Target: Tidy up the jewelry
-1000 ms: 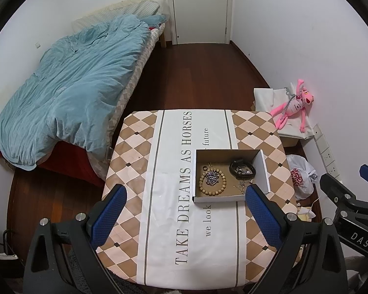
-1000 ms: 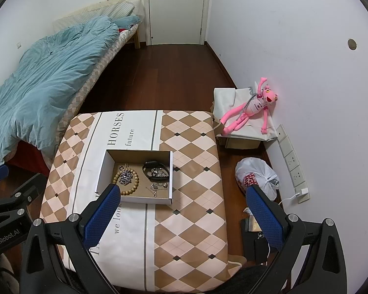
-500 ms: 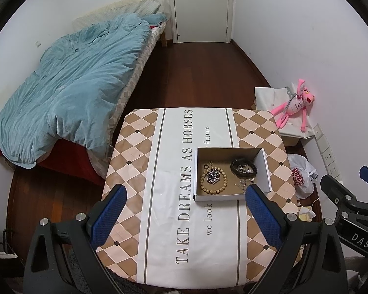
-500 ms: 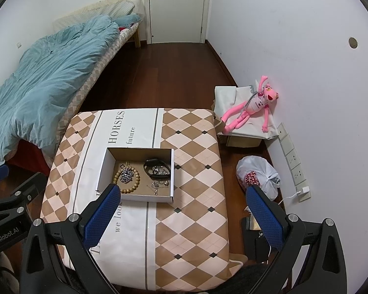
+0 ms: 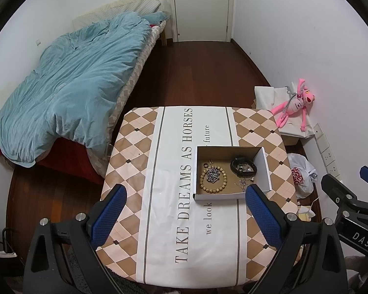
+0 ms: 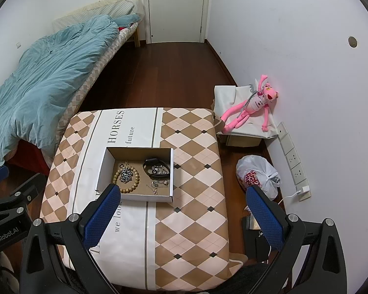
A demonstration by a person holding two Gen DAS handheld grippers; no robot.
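Note:
A shallow cardboard box (image 5: pixel 264 169) (image 6: pixel 103 169) sits on the table with the checked cloth (image 5: pixel 139 147) (image 6: pixel 196 171). Inside lie a wooden bead bracelet (image 5: pixel 203 181) (image 6: pixel 131 187) ringed around a silver chain (image 5: pixel 213 175) (image 6: pixel 125 175), a black band (image 5: pixel 243 165) (image 6: pixel 157 169) with small silver pieces in it, and loose silver bits (image 5: pixel 244 182) (image 6: pixel 159 185). My left gripper (image 5: pixel 185 204) hovers open high above the table's near side, nothing between its blue pads. My right gripper (image 6: pixel 184 205) is open too, over the table's right part, and holds nothing.
A bed with a blue duvet (image 5: pixel 68 93) (image 6: pixel 36 78) runs along the left wall. A pink plush toy (image 5: pixel 294 105) (image 6: pixel 252 105) lies on a covered box at the right wall, with a white plastic bag (image 6: pixel 257 176) and wall sockets (image 6: pixel 294 164) near it. A white door (image 5: pixel 201 7) is at the far end.
Both views have shifted slightly; the table and box sit a little lower and farther in frame. The jewelry has not moved. Both grippers stay open.

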